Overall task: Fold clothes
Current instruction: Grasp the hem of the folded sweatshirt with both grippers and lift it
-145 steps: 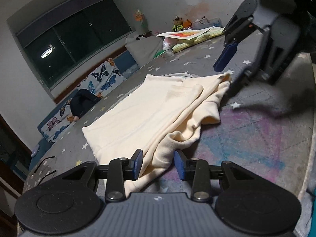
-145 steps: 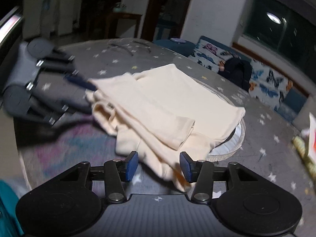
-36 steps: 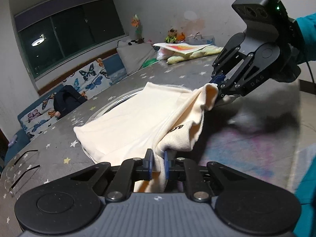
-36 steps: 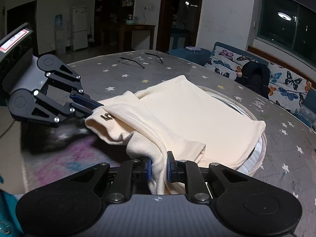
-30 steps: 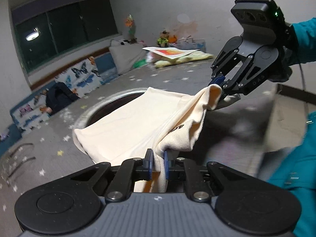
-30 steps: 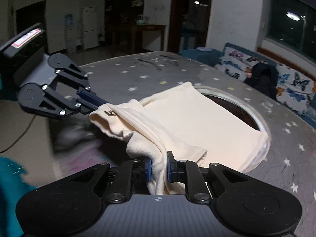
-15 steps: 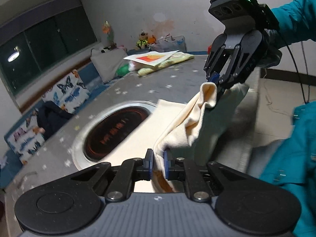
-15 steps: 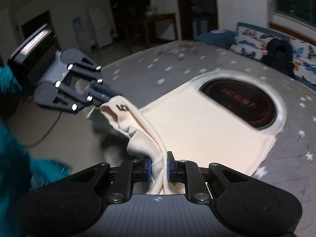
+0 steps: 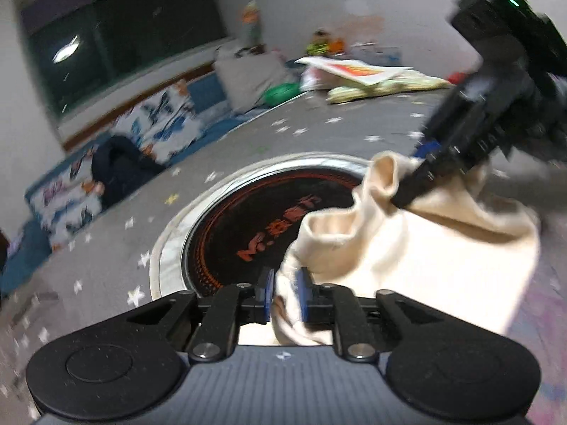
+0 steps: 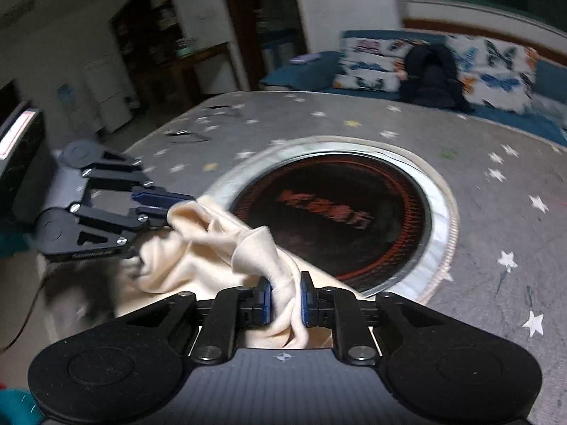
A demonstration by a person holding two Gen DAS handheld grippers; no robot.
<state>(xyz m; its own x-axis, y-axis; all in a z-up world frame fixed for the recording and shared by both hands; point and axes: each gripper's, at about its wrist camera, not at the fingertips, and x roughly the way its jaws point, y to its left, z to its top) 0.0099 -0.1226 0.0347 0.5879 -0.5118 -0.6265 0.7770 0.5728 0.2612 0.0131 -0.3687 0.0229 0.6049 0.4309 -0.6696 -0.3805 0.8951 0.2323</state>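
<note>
Cream garment (image 9: 418, 258): bunched, hanging between two grippers at the near edge of a grey star-print table (image 10: 496, 219), beside its round dark inset (image 10: 340, 223). Left gripper (image 9: 286, 292): jaws opening, cloth still pinched between pads. Right gripper (image 10: 286, 295): likewise opening, fold still between pads

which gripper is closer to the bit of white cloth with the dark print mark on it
Cannot tell: no print mark shows on the cream garment now. The left gripper and right gripper each have a bunch of it between their opening jaws.
</note>
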